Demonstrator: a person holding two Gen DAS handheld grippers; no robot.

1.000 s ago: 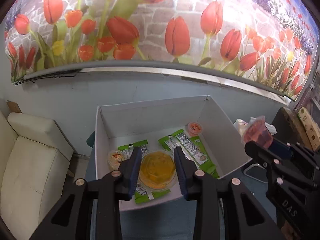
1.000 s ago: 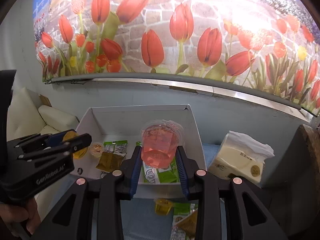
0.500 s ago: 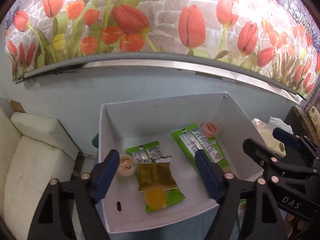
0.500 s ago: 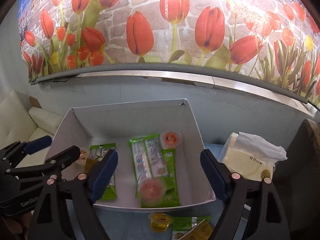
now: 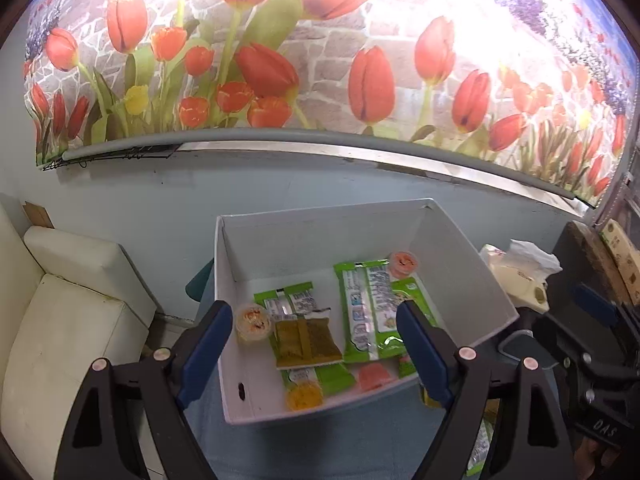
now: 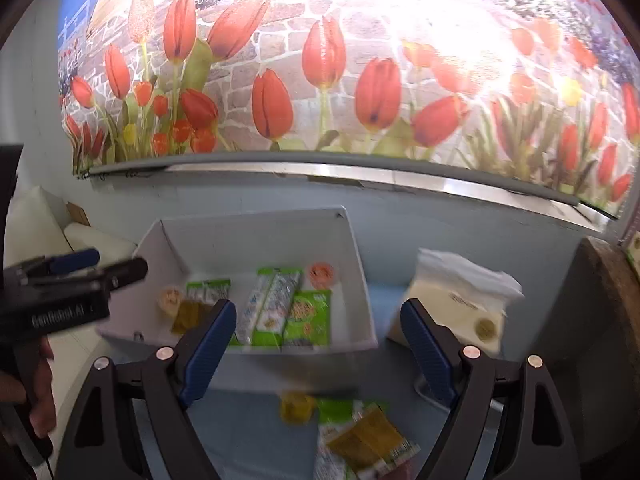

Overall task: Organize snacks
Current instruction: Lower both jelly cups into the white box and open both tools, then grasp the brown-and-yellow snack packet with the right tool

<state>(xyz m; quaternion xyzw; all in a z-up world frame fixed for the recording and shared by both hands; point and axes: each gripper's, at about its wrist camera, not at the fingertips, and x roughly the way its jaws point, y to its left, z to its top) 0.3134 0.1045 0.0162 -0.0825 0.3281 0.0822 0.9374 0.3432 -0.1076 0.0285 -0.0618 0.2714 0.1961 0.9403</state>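
Observation:
A white box (image 5: 232, 360) on the blue table holds green snack packets (image 5: 366, 308), a brown packet (image 5: 306, 338), a yellow jelly cup (image 5: 304, 396), a pink jelly cup (image 5: 374, 376) and two orange cups (image 5: 252, 322). My left gripper (image 5: 316, 344) is open and empty over the box's near edge. My right gripper (image 6: 318, 344) is open and empty in front of the box (image 6: 360, 280). On the table before the box lie a yellow jelly cup (image 6: 296, 406), a green packet (image 6: 336, 412) and a brown packet (image 6: 370, 438).
A tissue pack (image 6: 460, 304) stands right of the box. A white cushioned seat (image 5: 60, 328) is at the left. A tulip mural wall (image 5: 320, 60) with a metal ledge runs behind. The other gripper's body shows at the right in the left wrist view (image 5: 592, 344).
Both grippers opened: the left let go of the yellow jelly cup and the right let go of the pink one, both now lying in the box. Both grippers have drawn back.

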